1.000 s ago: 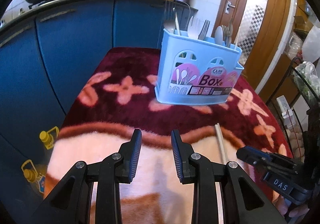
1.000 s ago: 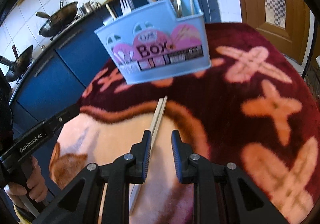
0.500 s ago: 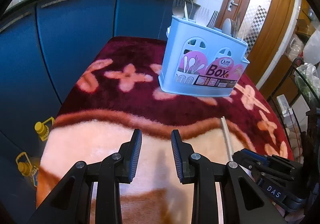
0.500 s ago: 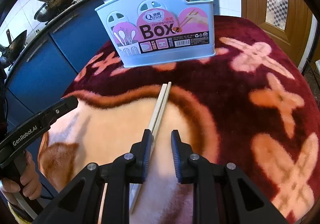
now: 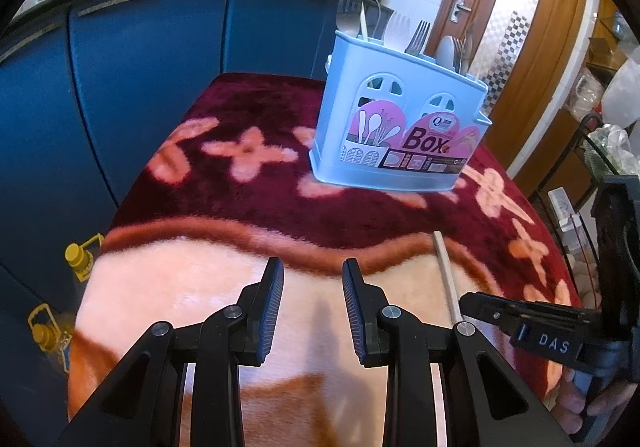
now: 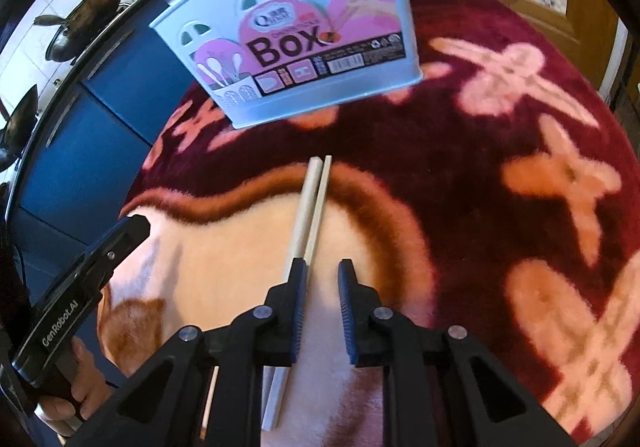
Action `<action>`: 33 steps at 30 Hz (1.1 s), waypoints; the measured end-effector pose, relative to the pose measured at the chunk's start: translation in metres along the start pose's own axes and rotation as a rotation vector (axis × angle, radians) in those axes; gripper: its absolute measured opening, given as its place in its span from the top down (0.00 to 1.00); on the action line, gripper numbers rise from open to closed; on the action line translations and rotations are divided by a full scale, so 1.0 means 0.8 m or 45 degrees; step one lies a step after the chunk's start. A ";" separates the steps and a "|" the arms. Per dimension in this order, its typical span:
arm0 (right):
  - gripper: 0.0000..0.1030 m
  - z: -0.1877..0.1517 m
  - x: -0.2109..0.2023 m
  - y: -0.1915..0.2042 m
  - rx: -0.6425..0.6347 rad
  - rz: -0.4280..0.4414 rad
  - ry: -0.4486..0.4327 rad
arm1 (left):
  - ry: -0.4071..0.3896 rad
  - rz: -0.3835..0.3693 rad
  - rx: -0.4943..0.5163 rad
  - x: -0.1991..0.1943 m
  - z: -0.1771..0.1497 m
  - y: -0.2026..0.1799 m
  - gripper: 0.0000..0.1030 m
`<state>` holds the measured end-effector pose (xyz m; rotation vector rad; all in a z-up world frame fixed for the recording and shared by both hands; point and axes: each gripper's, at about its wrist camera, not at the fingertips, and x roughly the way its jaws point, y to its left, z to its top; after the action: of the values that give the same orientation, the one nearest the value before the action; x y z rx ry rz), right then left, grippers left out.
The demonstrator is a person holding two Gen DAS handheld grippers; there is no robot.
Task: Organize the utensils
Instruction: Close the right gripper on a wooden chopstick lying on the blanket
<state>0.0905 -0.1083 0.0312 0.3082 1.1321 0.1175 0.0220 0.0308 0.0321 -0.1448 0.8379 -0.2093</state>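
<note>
A pair of pale chopsticks [image 6: 313, 207] lies side by side on the plush blanket [image 6: 460, 175], pointing toward a light blue utensil box [image 6: 304, 47]. The box stands upright and holds forks and spoons. My right gripper [image 6: 323, 265] hovers low over the near half of the chopsticks. They run under its left finger, and the gap between the closing jaws holds nothing. My left gripper [image 5: 312, 263] stands open over bare blanket, left of the chopsticks [image 5: 443, 267] and short of the box [image 5: 400, 127].
The maroon and peach blanket [image 5: 240, 119] covers a small table. Blue cabinets [image 5: 140, 67] with pans on the counter stand behind and left. A wooden door [image 5: 520, 47] is at the back right, a wire rack [image 5: 600, 151] to the right. A hand [image 6: 80, 383] holds the left gripper.
The right gripper has tipped downward and come closer over the chopsticks, and its jaws have narrowed a little. The left gripper has barely moved and its gap is the same.
</note>
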 end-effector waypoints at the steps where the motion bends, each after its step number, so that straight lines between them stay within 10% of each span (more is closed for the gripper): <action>1: 0.93 0.000 0.002 -0.001 0.002 -0.017 0.013 | -0.001 -0.001 0.000 0.000 0.000 0.000 0.70; 33: 0.89 0.000 0.019 0.023 -0.100 0.002 0.121 | -0.011 -0.010 0.012 -0.008 0.001 -0.006 0.70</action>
<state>0.0981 -0.0873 0.0232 0.2354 1.2179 0.1793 0.0179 0.0273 0.0382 -0.1398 0.8274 -0.2195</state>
